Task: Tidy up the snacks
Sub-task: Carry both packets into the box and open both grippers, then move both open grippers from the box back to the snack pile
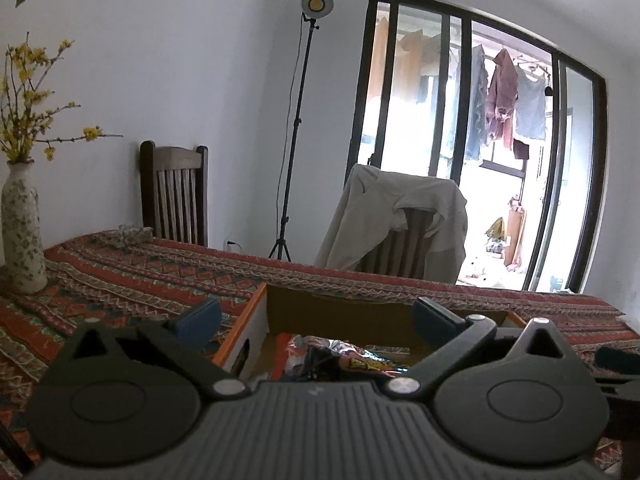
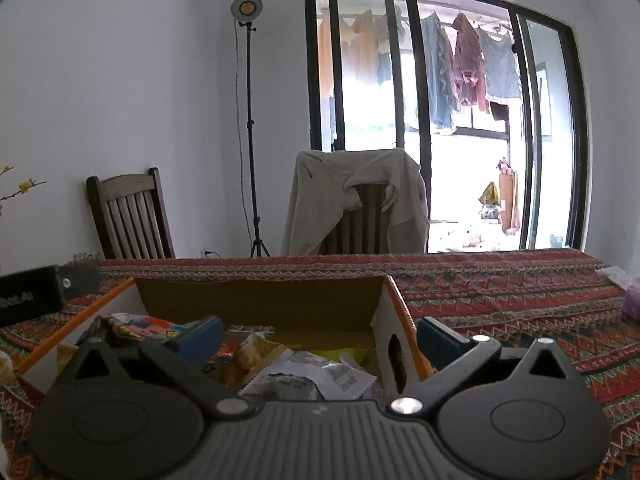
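On the patterned tablecloth (image 1: 120, 280) a flowered vase (image 1: 22, 232) stands far left; the left gripper (image 1: 316, 316) gapes wide, empty, over the cardboard box (image 1: 340, 312) of snack packets (image 2: 304, 372) (crumpled, mixed); the right gripper (image 2: 320, 340), equally wide and empty, straddles the box's right wall.

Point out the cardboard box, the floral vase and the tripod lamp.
cardboard box (image 2: 260, 300), right wrist view, inner back wall.
floral vase (image 1: 22, 232), left wrist view, middle of its body.
tripod lamp (image 1: 317, 2), left wrist view, round lamp head.

Blown-out window (image 1: 460, 140) backlight, fisheye-warped edges
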`<state>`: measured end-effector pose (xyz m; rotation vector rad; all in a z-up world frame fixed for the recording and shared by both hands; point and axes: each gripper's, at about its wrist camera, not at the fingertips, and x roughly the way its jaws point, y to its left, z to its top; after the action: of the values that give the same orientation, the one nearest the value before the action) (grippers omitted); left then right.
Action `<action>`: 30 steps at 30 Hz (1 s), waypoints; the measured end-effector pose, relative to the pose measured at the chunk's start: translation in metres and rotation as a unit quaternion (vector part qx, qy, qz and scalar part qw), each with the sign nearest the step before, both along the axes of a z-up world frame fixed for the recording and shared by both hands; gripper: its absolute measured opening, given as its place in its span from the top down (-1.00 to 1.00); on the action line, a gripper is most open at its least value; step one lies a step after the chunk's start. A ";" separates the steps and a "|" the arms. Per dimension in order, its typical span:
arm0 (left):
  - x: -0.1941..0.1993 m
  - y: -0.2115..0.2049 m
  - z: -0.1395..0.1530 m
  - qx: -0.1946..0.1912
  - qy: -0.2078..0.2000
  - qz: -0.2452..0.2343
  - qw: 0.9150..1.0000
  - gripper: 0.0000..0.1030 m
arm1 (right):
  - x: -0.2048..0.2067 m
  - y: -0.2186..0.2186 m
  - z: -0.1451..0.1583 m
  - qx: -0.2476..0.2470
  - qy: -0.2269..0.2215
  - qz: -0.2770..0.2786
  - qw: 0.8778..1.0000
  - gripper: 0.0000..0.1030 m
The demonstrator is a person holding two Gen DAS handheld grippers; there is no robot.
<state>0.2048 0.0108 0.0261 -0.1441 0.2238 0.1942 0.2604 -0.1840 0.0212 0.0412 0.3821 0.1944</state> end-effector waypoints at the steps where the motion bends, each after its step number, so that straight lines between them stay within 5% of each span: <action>1: -0.003 -0.001 0.003 0.000 -0.002 -0.001 1.000 -1.00 | -0.002 -0.002 0.002 0.007 0.001 0.002 1.000 -1.00; 14: -0.043 0.004 0.026 0.005 0.011 -0.016 1.000 -1.00 | -0.034 -0.012 0.025 -0.005 -0.020 -0.003 1.000 -1.00; 30: -0.092 0.033 -0.020 0.027 0.075 -0.010 0.997 -1.00 | -0.082 -0.023 -0.007 -0.028 0.030 0.017 0.999 -1.00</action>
<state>0.1127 0.0439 0.0065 -0.0745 0.3698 0.1920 0.1781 -0.2068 0.0142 -0.0148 0.4483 0.2157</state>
